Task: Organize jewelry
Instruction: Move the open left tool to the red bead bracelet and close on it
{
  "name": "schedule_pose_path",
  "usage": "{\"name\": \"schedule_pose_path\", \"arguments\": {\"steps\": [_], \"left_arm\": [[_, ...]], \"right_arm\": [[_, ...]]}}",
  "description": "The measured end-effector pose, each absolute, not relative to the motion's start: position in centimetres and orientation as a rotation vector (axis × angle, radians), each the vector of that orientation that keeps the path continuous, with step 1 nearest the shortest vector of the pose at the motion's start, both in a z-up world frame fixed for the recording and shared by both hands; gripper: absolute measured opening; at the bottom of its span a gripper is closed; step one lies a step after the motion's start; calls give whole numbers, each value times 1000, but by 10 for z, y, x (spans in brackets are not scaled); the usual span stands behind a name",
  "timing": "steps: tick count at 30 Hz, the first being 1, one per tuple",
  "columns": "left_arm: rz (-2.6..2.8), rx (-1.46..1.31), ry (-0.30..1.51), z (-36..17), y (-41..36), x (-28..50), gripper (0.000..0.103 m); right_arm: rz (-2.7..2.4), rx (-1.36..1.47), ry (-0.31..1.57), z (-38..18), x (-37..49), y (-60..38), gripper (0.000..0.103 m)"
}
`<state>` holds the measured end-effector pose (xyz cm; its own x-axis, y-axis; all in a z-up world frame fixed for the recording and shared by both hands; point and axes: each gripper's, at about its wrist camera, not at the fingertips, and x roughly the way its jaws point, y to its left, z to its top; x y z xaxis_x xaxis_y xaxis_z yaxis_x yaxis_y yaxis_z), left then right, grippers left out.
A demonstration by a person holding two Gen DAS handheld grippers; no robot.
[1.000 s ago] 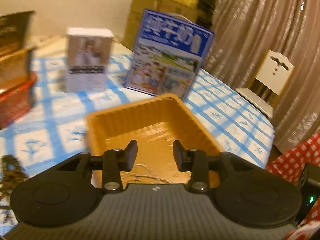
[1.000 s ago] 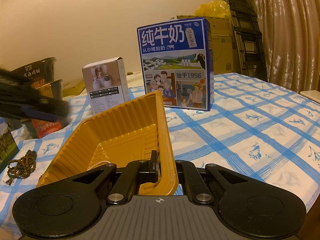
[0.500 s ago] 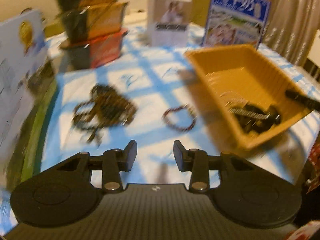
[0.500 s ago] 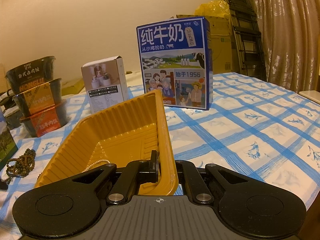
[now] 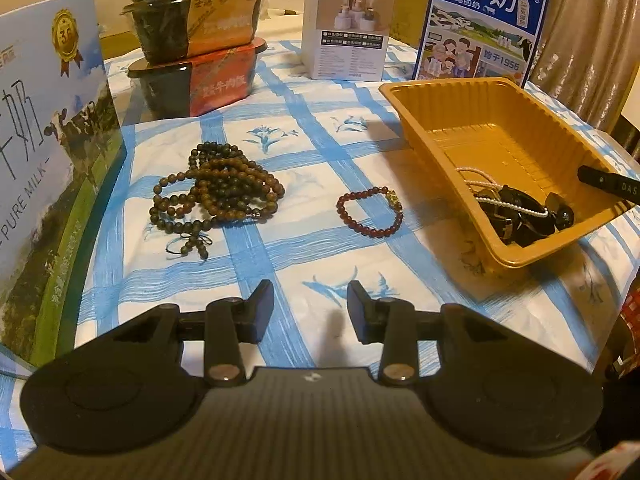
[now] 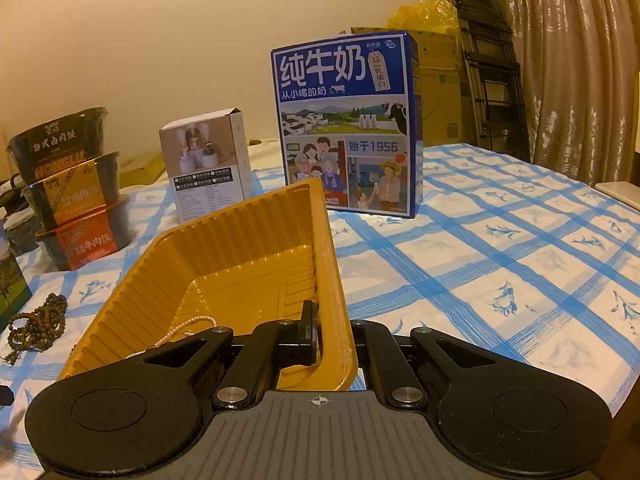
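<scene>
Ahead of the parted left tongs [image 5: 310,312], red bracelet [image 5: 370,211] beside yellow tray [image 5: 432,114].

The left gripper [image 5: 310,306] hangs level, its jaws parted with nothing between them; the right gripper [image 6: 334,334] is pinched on a tray [image 6: 240,256] wall (tilting it).

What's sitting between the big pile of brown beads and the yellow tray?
A small red bead bracelet lies on the tablecloth between the brown wooden bead pile and the yellow plastic tray, in the left wrist view.
</scene>
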<state>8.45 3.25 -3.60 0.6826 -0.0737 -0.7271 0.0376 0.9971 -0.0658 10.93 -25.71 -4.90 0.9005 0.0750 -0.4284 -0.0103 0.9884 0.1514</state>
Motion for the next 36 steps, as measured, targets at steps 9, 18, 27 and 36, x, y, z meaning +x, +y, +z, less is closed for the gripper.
{"name": "schedule_pose_path", "arguments": {"steps": [9,18,27,36], "left_arm": [[-84,-20,792,-35,23,95,35],[-90,-6,787,-39,17,111,35],[-97,15,792,-45,7,136,35],[-101,48,798,-54,-1,166,35]], "right_arm": [[44,147,448,-49,109,-257,5],[44,147,448,-49,109,-257,5],[45,148,448,-49,109,-256,5],[44,149,449,-49,109,-256,5]]}}
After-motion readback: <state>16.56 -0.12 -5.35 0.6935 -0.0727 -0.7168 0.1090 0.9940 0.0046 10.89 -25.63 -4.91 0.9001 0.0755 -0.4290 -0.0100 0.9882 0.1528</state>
